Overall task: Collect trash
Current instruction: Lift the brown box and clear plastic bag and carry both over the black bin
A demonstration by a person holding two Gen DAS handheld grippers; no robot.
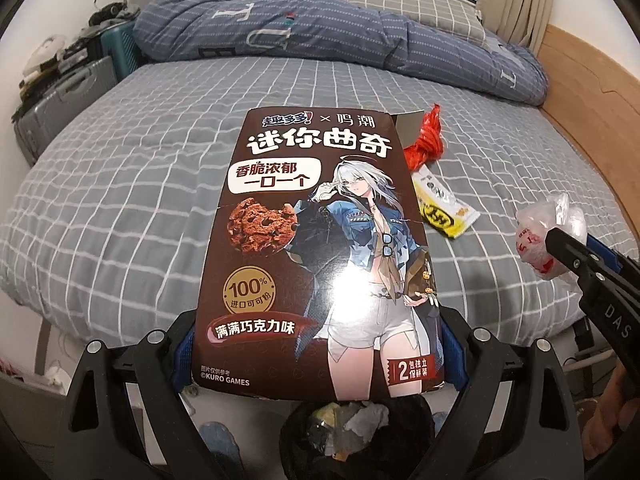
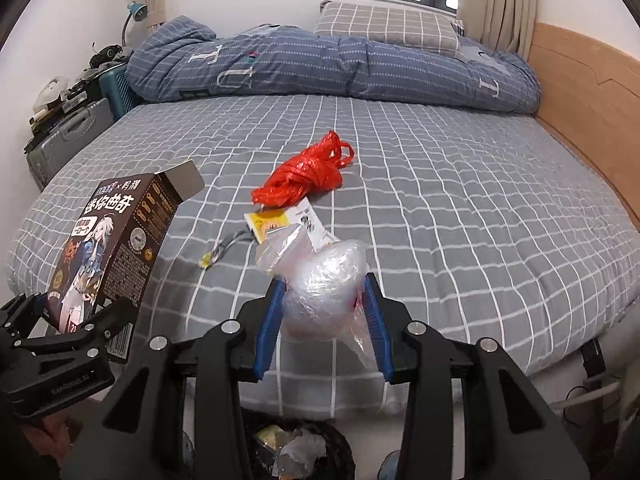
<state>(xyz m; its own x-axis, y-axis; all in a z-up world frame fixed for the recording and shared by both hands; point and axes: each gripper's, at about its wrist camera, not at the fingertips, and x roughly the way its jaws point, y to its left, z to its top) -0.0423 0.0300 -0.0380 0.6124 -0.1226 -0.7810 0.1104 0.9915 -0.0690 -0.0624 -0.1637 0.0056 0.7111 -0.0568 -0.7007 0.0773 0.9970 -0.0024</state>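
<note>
1. Carrying two pieces of rubbish at once, a person stands at the foot of a bed with a gripper in each hand, both held above a black trash bin at the bottom edge of each wrist view.

2. Spread wide, the left gripper clamps a brown cookie box across its lower end; the box tilts up over the bedding, its top flap open.

3. Nearly closed, the right gripper pinches a crumpled clear plastic bag between its blue pads.

4. Left on the checked sheet are a red plastic bag, a yellow-and-white wrapper just beside it, and a small grey scrap nearby.

5. Judged from this, the step in hand is the carry to the bin: both items are lifted clear of the bed but not yet dropped.

6. Releasing would call for bringing each load squarely over the bin's mouth; the long box may need tipping end-down so it does not catch the rim.

7. Paper and wrappers already lie inside the bin.
</note>
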